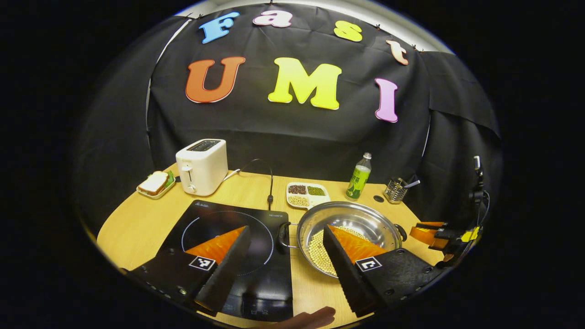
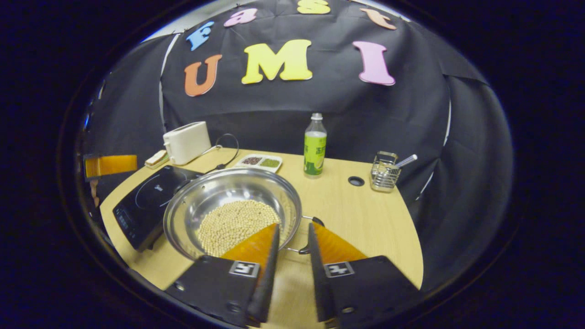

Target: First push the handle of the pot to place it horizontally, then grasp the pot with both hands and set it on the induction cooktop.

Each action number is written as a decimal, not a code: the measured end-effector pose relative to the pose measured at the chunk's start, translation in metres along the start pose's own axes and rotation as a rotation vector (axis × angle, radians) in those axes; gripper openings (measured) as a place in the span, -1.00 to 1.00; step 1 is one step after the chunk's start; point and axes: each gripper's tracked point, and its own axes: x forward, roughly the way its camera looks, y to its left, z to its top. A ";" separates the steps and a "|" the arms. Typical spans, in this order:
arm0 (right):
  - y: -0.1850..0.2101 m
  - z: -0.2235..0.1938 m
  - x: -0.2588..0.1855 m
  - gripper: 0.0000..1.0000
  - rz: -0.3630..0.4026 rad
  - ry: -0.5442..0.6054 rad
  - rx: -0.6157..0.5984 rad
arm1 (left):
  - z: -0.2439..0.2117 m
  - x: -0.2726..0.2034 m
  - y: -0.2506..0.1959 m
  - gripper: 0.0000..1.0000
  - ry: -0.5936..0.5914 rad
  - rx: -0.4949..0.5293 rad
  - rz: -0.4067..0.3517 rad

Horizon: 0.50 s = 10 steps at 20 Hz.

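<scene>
A steel pot [image 1: 365, 219] holding pale beans [image 1: 317, 251] stands on the wooden table [image 1: 137, 224], just right of the black induction cooktop [image 1: 228, 237]. My left gripper [image 1: 287, 228] is open, and its fingers straddle the pot's left handle [image 1: 283, 235], one over the cooktop and one over the pot's rim. In the right gripper view, the pot [image 2: 237, 187] lies ahead and to the left. My right gripper [image 2: 293, 226] is open with a narrow gap around the pot's right handle [image 2: 305, 249]. The right gripper [image 1: 434, 235] also appears beyond the pot's far side, and the left gripper [image 2: 109, 164] beyond the cooktop [image 2: 146, 196].
Along the back stand a white toaster [image 1: 202, 165], a plate with a sandwich [image 1: 155, 183], a divided dish of beans [image 1: 307, 194], a green bottle [image 1: 359, 178] and a wire utensil holder [image 1: 396, 190]. A cable hole [image 2: 356, 181] is in the table. A fingertip [image 1: 315, 317] shows at the front edge.
</scene>
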 end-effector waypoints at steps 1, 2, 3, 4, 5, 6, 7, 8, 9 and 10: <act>0.000 0.001 0.002 0.19 -0.014 -0.003 0.008 | -0.005 0.008 0.001 0.91 0.012 0.007 0.001; 0.002 -0.002 0.002 0.60 -0.015 0.010 0.013 | -0.008 0.014 0.001 0.91 0.024 0.013 0.001; 0.001 -0.002 0.005 1.00 -0.033 0.013 0.029 | -0.010 0.021 0.000 0.91 0.034 0.018 -0.003; -0.002 -0.002 0.006 1.00 -0.052 0.017 0.046 | -0.014 0.027 -0.002 0.91 0.045 0.023 -0.011; -0.004 -0.004 0.011 1.00 -0.071 0.023 0.060 | -0.017 0.034 -0.004 0.91 0.057 0.030 -0.017; -0.007 -0.007 0.016 1.00 -0.097 0.038 0.067 | -0.021 0.040 -0.006 0.91 0.068 0.040 -0.019; -0.010 -0.011 0.021 1.00 -0.116 0.053 0.070 | -0.024 0.046 -0.007 0.91 0.082 0.053 -0.021; -0.013 -0.015 0.026 1.00 -0.143 0.077 0.071 | -0.027 0.052 -0.008 0.91 0.093 0.066 -0.023; -0.018 -0.020 0.031 1.00 -0.170 0.100 0.075 | -0.030 0.059 -0.009 0.91 0.102 0.076 -0.024; -0.017 -0.023 0.035 1.00 -0.183 0.112 0.085 | -0.033 0.065 -0.010 0.91 0.114 0.082 -0.024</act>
